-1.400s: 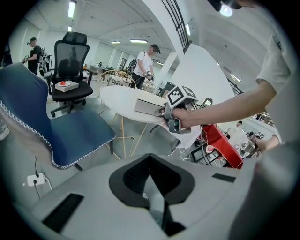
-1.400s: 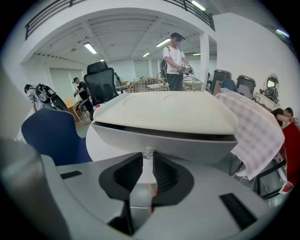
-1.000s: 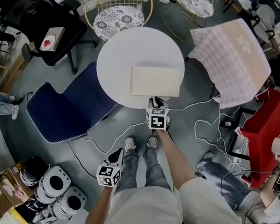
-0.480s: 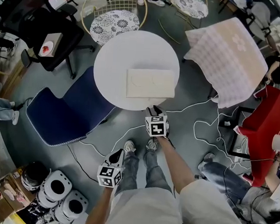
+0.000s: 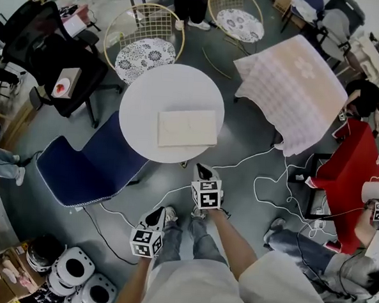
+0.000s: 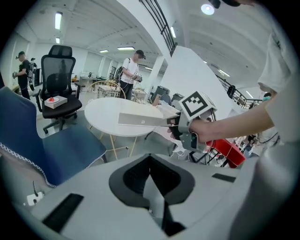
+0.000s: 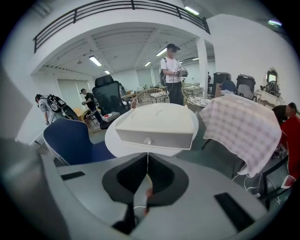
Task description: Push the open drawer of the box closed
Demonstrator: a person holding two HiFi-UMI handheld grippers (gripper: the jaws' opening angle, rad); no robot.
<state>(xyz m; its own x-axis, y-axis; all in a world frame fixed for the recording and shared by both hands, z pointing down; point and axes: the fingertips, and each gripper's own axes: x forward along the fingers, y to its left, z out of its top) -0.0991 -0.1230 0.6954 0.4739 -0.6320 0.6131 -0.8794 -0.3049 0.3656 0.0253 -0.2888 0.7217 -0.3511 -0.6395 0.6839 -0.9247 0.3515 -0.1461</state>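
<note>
**Drawer [image 7: 154,138] looks flush in the box [image 7: 157,119]**

Right gripper [image 7: 147,174] has just been closing, its jaws clenched on nothing, and it hangs short of the table [image 5: 141,100]. Left gripper [image 6: 150,161] is pinched empty too, nearer the person's legs. Ahead, the box sits mid-table, knob [image 7: 147,140] facing us. Risk: if a crack remains, another shove could skate the unbraced box across the top. No readable writing, only square markers.

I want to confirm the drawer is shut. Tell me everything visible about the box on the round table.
The box is flat, rectangular and cream-white, with faint curved lines on top. It lies level near the person's edge of the round white table. Its drawer front sits flush, closed, with a small clear knob. Only the table touches it.
</note>
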